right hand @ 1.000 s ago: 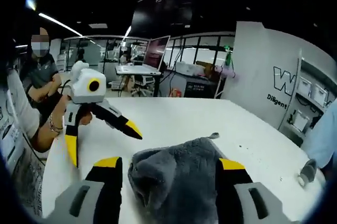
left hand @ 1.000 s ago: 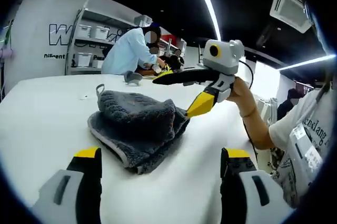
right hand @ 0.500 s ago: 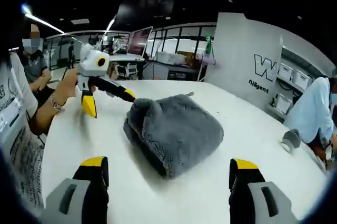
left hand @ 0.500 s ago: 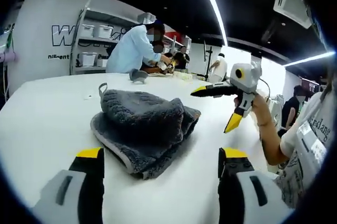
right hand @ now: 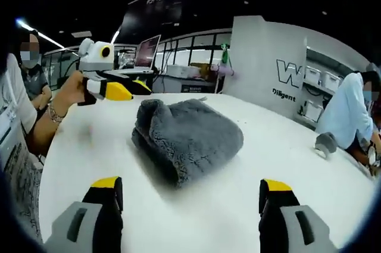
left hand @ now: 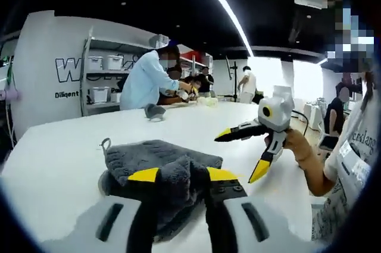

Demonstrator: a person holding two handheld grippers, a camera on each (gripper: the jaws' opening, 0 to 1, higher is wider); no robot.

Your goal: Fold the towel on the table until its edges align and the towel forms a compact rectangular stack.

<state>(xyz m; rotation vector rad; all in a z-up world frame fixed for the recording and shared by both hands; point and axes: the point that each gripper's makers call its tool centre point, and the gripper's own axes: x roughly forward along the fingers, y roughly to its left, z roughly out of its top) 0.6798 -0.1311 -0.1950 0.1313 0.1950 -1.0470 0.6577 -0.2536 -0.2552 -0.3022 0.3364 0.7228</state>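
Note:
A grey towel (left hand: 161, 156) lies folded in a thick, loose bundle on the white table (left hand: 59, 158). My left gripper (left hand: 183, 175) has its jaws drawn in, and a raised fold of the towel fills the gap between them. From the right gripper view, the left gripper (right hand: 132, 88) reaches the towel's (right hand: 190, 134) upper left edge with its fingers nearly together. My right gripper (right hand: 191, 187) stands wide open, a short way back from the towel, with bare table between its jaws. It hangs open in the air (left hand: 241, 156) to the towel's right, held by a hand.
A small grey object (left hand: 155, 111) lies farther along the table near a person in a light blue coat (left hand: 146, 77). White shelves with bins (left hand: 101, 77) stand against the wall behind. The table's edge runs close to the person holding the grippers (left hand: 351, 164).
My left gripper's jaws have gone from wide apart to close together around the towel's near fold. The right gripper has drawn back a little from the towel and stays open.

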